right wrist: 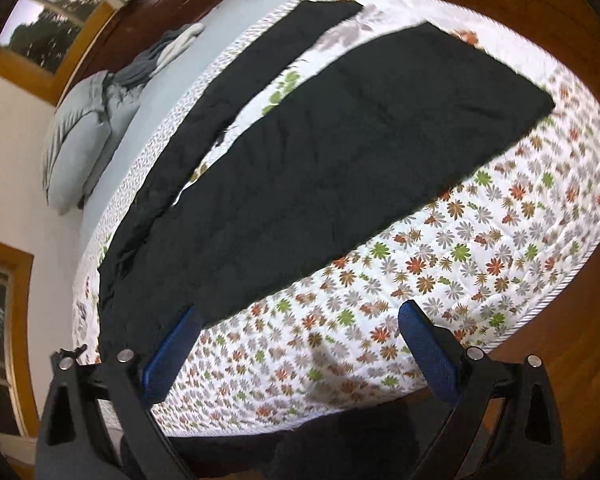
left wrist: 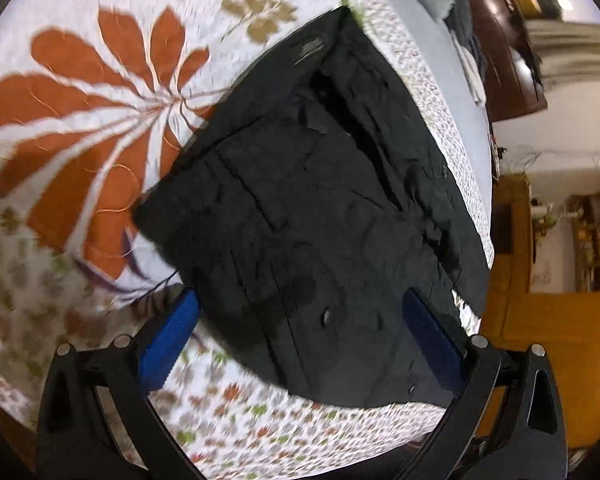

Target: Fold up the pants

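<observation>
Left wrist view: my left tongs [left wrist: 300,336] apart above pants [left wrist: 320,208] waist; right tongs [right wrist: 300,340] apart over bed [right wrist: 440,280]. Risk: pinching quilt together with cloth, legs staying uneven.

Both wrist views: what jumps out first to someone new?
The black pants spread flat on the floral quilt, legs apart in a V in the right wrist view. In the left wrist view the big orange flower on the quilt lies left of the pants' waist end. Both grippers, left and right, hover with jaws wide open and blue pads empty.
</observation>
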Tool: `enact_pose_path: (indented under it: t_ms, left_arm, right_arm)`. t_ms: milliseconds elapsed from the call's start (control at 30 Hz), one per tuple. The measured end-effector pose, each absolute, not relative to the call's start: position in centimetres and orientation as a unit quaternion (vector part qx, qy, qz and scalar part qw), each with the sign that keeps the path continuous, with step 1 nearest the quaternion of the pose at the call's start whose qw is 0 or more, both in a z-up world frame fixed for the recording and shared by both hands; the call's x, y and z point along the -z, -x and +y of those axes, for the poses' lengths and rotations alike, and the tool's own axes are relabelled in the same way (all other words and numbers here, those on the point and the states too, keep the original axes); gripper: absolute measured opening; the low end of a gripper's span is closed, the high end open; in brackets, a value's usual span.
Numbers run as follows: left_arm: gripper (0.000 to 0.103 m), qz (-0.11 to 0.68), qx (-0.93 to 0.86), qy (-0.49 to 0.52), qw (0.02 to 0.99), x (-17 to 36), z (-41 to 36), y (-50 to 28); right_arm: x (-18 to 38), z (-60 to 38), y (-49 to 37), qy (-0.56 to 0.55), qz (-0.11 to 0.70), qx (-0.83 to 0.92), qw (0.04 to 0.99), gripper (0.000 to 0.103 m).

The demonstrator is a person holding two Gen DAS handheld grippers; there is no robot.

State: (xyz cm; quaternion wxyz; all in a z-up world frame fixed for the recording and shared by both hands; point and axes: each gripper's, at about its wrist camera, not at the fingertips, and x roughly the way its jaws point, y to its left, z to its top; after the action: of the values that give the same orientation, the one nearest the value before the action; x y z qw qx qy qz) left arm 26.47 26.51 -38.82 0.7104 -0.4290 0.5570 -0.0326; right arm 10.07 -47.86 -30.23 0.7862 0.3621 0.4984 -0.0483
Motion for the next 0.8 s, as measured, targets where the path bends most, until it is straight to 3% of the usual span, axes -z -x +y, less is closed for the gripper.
enact_pose_path:
  t_ms: [167, 200, 233, 267, 333, 400, 467, 533, 633, 767, 800]
  left_arm:
    - [0.099, 0.563, 0.008, 0.43, 0.706, 40.0, 25.7, -27.1]
    - [0.089, 0.56, -0.002, 0.416, 0.716, 39.8, 25.3, -27.1]
    - [0.064, 0.567, -0.017, 0.395, 0.723, 39.6, 24.7, -27.2]
    - [0.055, 0.578, -0.039, 0.366, 0.728, 39.5, 24.4, -27.5]
    - [0.047, 0.578, -0.051, 0.354, 0.733, 39.5, 24.1, -27.5]
    - [0.048, 0.577, -0.046, 0.355, 0.734, 39.5, 24.1, -27.4]
    - [0.058, 0.574, -0.036, 0.367, 0.731, 39.5, 24.2, -27.4]
    - [0.078, 0.566, -0.016, 0.378, 0.733, 39.7, 24.7, -27.7]
    - [0.09, 0.566, -0.022, 0.364, 0.739, 39.6, 23.5, -28.8]
    - [0.091, 0.571, -0.053, 0.345, 0.743, 39.5, 22.5, -28.8]
    - [0.077, 0.573, -0.074, 0.336, 0.744, 39.4, 22.4, -28.7]
  right_arm:
    - [31.9, -51.1, -11.1, -0.4, 0.485, 0.051, 0.776, 0.099]
    - [32.2, -52.6, -11.1, -0.416, 0.472, 0.058, 0.775, 0.099]
    - [32.5, -54.0, -11.0, -0.435, 0.46, 0.067, 0.771, 0.099]
    - [32.9, -55.4, -10.8, -0.459, 0.448, 0.074, 0.764, 0.099]
    - [34.0, -59.0, -10.1, -0.518, 0.411, 0.094, 0.744, 0.099]
    - [35.3, -62.1, -9.2, -0.559, 0.381, 0.114, 0.728, 0.099]
    - [36.2, -64.1, -8.6, -0.59, 0.356, 0.12, 0.715, 0.099]
    - [36.9, -65.6, -8.6, -0.609, 0.336, 0.112, 0.71, 0.1]
    - [37.4, -66.9, -9.5, -0.61, 0.322, 0.103, 0.716, 0.1]
    - [39.2, -68.9, -11.1, -0.641, 0.313, 0.097, 0.694, 0.1]
    - [39.2, -69.1, -11.3, -0.643, 0.309, 0.095, 0.694, 0.1]
